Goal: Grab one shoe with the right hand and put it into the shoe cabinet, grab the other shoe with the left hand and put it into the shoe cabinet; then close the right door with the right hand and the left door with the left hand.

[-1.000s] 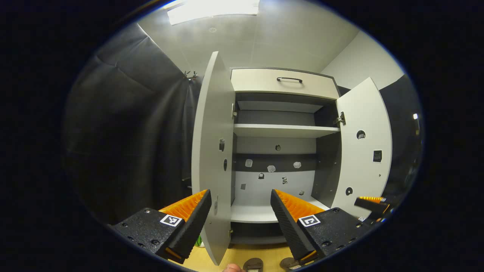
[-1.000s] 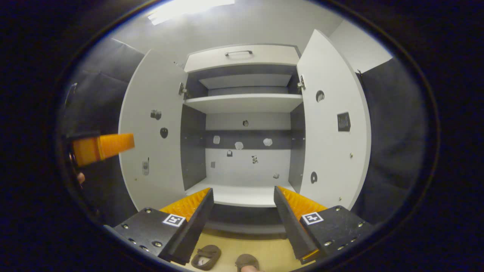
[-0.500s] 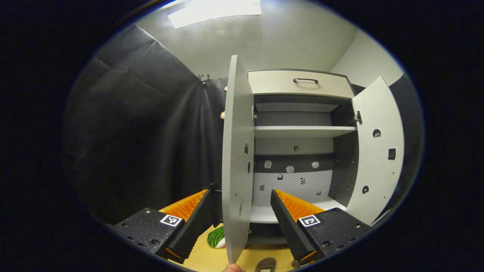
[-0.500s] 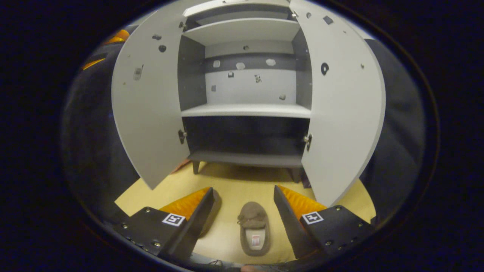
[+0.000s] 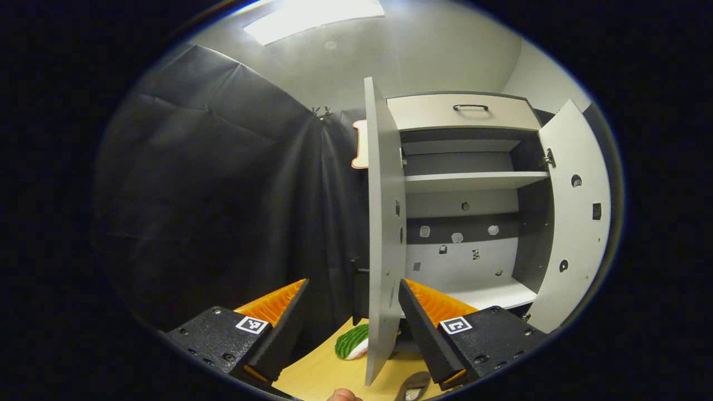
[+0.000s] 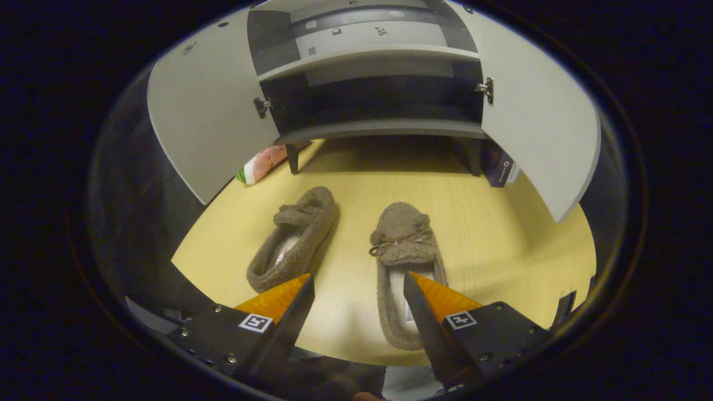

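Note:
Two brown fuzzy slippers lie on the yellow floor in front of the shoe cabinet (image 6: pixel 379 127), toes toward it. In the right gripper view the left shoe (image 6: pixel 295 239) lies angled and the right shoe (image 6: pixel 404 250) lies straight. My right gripper (image 6: pixel 356 295) hovers open above them, and its right finger covers part of the right shoe's heel. Both cabinet doors stand open: the left door (image 6: pixel 206 111) and the right door (image 6: pixel 540 122). My left gripper (image 5: pixel 353 312) is open and holds nothing, facing the left door's edge (image 5: pixel 384 223). A shoe tip (image 5: pixel 415 384) peeks in below.
A watermelon-slice toy (image 6: pixel 259 164) lies on the floor under the left door, beside the cabinet leg; it is the green object (image 5: pixel 351 342) in the left gripper view. A dark box (image 6: pixel 501 167) stands by the right leg. White shelves (image 5: pixel 473 179) sit inside the cabinet. Black cloth hangs on the left.
The right gripper has tipped farther down toward the floor, so both shoes are in sight and closer. The left gripper has swung left, so the left door is edge-on.

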Tool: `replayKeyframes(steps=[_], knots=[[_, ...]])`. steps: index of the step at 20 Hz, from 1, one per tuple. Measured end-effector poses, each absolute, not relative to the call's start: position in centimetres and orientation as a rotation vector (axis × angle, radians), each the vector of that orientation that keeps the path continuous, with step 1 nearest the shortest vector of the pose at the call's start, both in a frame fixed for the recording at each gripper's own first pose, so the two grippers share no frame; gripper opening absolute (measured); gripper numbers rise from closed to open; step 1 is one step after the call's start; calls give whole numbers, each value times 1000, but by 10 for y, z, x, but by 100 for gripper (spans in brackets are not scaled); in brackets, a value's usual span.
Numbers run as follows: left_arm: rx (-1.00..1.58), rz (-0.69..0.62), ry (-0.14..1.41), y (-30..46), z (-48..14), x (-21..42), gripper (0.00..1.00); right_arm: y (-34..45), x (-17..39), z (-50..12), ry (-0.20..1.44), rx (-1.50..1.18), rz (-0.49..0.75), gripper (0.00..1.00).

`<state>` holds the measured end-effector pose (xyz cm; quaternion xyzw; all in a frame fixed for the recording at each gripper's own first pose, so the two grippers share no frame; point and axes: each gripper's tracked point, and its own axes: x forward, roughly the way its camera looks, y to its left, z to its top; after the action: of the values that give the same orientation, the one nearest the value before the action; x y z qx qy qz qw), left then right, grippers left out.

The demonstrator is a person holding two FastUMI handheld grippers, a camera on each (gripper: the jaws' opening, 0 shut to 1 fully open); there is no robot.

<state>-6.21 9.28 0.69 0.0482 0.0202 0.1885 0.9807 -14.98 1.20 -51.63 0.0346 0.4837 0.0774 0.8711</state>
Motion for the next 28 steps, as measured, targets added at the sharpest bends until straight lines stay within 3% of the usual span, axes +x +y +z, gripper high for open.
replayKeyframes(steps=[13,14,18,19,20,23,24,26,28], knots=[[175,626,78,150,13,-120,93,13,-97,-584,980,-152,173,95],[175,634,77,151,14,-122,93,7,-94,-590,966,-193,164,89],[159,638,69,152,14,-128,96,-7,-91,-588,959,-277,134,19],[153,634,72,152,12,-127,96,-7,-89,-584,961,-279,130,18],[146,629,75,151,11,-127,96,-6,-87,-586,973,-276,131,4],[137,614,85,149,7,-123,99,-8,-83,-570,955,-241,115,4],[137,612,85,149,7,-122,93,-12,-77,-559,928,-239,107,3],[131,603,86,148,6,-120,96,-14,-64,-531,868,-236,104,3],[122,592,87,147,3,-117,93,-15,-48,-496,802,-216,103,3]])
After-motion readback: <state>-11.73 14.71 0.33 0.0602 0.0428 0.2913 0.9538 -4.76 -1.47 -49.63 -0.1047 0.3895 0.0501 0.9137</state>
